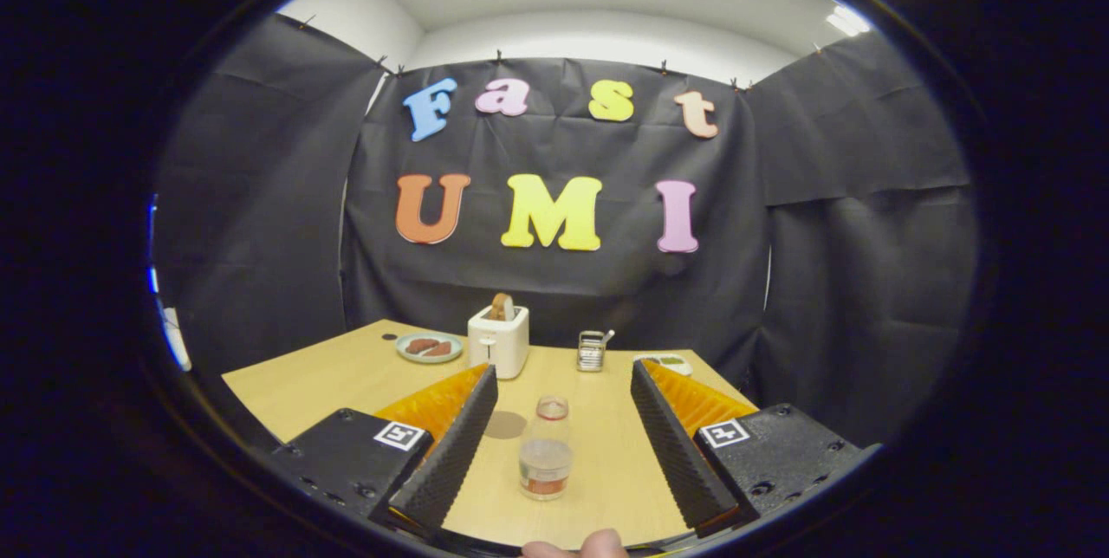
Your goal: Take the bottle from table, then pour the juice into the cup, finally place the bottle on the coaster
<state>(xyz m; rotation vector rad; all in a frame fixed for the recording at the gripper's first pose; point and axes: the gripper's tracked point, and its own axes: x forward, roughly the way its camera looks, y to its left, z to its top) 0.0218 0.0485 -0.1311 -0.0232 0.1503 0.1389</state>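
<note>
The first step is in hand: the gripper [563, 419] has its jaws wide open and holds nothing. The bottle [546, 452] stands upright on the worktop [329, 385] between them, untouched. Next, I think, advance and close.

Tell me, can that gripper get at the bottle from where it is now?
Probably yes. The gripper is open, and the bottle stands upright on the table between its two fingers, touching neither. Nothing sits between them; the toaster is well beyond.
</note>
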